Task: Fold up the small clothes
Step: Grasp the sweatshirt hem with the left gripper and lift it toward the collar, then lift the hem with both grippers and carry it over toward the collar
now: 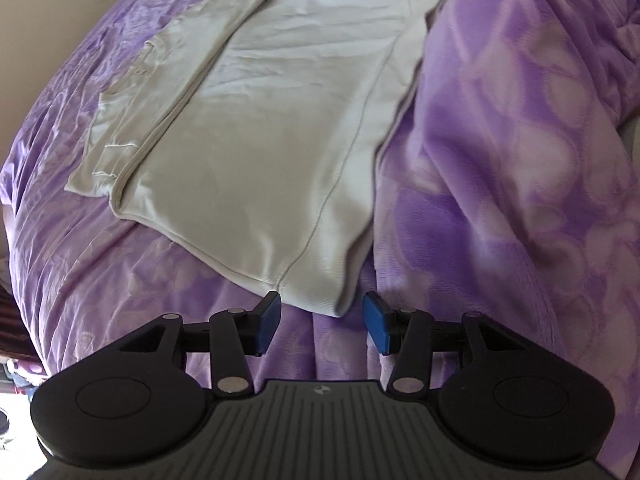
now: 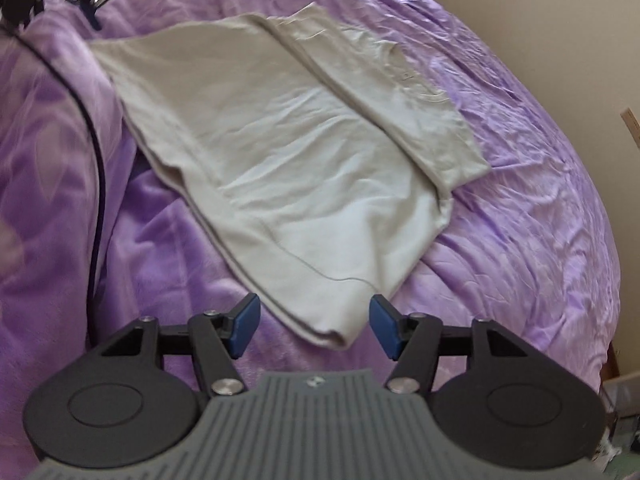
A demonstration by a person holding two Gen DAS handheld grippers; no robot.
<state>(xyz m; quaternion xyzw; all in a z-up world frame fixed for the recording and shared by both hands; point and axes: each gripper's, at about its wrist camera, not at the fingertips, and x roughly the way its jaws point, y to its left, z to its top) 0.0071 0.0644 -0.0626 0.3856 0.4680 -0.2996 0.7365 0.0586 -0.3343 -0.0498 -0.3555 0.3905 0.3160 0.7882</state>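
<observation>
My left claw [image 1: 320, 322] and right claw [image 2: 312, 326] hover released over corners of the half-folded shirt [image 1: 256, 128] on the bed [image 1: 500, 140]. Next, I judge, pinch both corners and fold across.

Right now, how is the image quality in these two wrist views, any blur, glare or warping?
Left wrist view: fisheye bends the purple plush blanket into a dome; its right side is smeared; the pale beige folded shirt stays fairly sharp. Right wrist view: the shirt is washed out by bright light at its centre, the blanket's left edge is blurred, and a blown-out window glares at the top.
</observation>
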